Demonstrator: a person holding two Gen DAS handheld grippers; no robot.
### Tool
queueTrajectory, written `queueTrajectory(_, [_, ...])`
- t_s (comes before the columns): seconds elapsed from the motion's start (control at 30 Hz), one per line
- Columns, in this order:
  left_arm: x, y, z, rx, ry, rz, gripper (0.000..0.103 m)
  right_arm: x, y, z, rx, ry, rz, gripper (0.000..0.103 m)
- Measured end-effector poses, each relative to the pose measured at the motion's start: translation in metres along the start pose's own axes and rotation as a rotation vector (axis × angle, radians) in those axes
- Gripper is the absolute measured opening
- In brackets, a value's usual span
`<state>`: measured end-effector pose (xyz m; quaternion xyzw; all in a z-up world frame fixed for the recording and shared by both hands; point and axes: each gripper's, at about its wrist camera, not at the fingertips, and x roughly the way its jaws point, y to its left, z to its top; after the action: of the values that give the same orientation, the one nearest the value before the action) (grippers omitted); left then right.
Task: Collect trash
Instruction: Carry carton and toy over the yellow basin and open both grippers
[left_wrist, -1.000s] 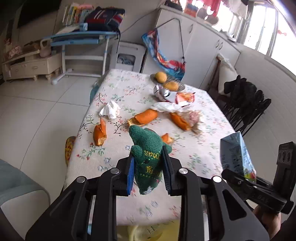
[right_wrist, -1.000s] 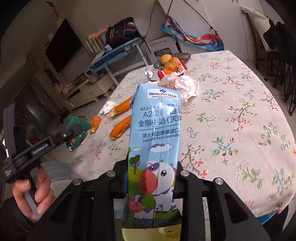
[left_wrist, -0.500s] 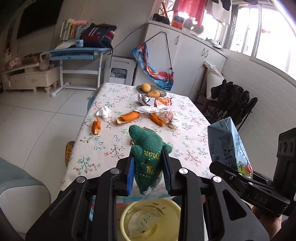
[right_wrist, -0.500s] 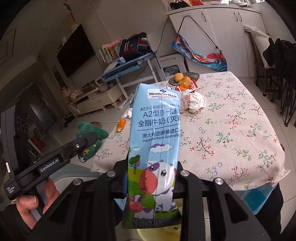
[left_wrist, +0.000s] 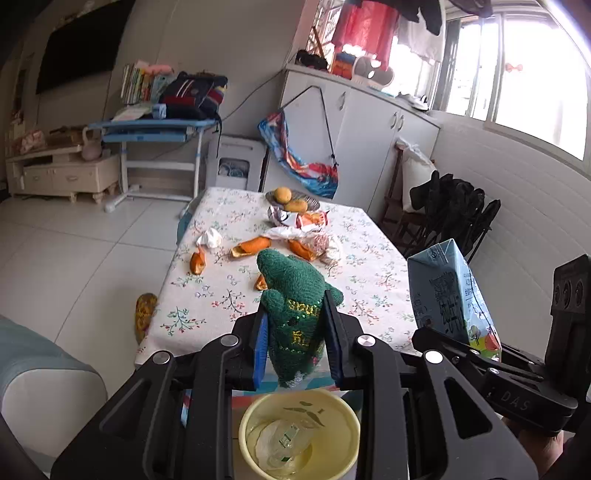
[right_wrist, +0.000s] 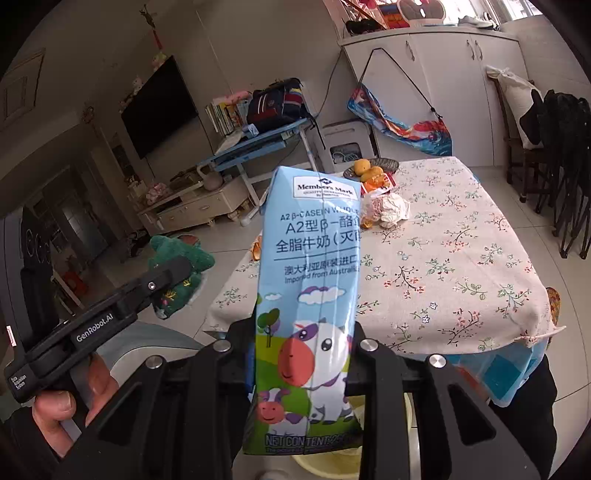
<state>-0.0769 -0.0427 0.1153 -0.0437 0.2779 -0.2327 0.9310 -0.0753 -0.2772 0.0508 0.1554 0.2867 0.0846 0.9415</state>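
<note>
Left gripper (left_wrist: 295, 343) clamping green plush toy (left_wrist: 293, 295); right gripper (right_wrist: 303, 365) clamping blue milk carton (right_wrist: 310, 295); I am now holding both over the yellow bin (left_wrist: 299, 435), withdrawn from the floral-cloth desk (left_wrist: 369, 266); drop pending.

A green knitted sock (left_wrist: 295, 306) and a blue milk carton (right_wrist: 310, 295) with a cartoon cow are each held upright above a yellow bin (left_wrist: 299, 435), while orange peels (left_wrist: 251, 246) and crumpled wrappers (left_wrist: 295, 232) lie scattered on the floral-clothed table (left_wrist: 369, 266).

Left tongs (left_wrist: 295, 343) clamp green plush (left_wrist: 293, 295) above yellow bin (left_wrist: 299, 435).
</note>
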Motion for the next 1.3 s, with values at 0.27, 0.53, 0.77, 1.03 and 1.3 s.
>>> queueTrajectory(0.27, [-0.013, -0.008, -0.004, 0.031, -0.021, -0.001, 0.025, -0.002, -0.002, -0.010, 0.001, -0.003, -0.011, 0.031])
queueTrajectory(0.53, [-0.009, -0.007, -0.014, 0.043, 0.011, 0.001, 0.025, 0.009, 0.001, -0.019, 0.009, 0.044, -0.013, 0.031])
queueTrajectory(0.77, [0.005, -0.008, -0.028, 0.048, 0.062, 0.000, 0.025, 0.025, -0.007, -0.036, 0.026, 0.100, -0.023, 0.031])
queueTrajectory(1.03, [0.032, -0.003, -0.059, 0.038, 0.156, 0.004, 0.025, 0.051, -0.019, -0.062, 0.055, 0.196, -0.042, 0.031])
queueTrajectory(1.3, [0.062, 0.001, -0.088, 0.037, 0.244, 0.032, 0.025, 0.082, -0.024, -0.086, 0.046, 0.288, -0.072, 0.031])
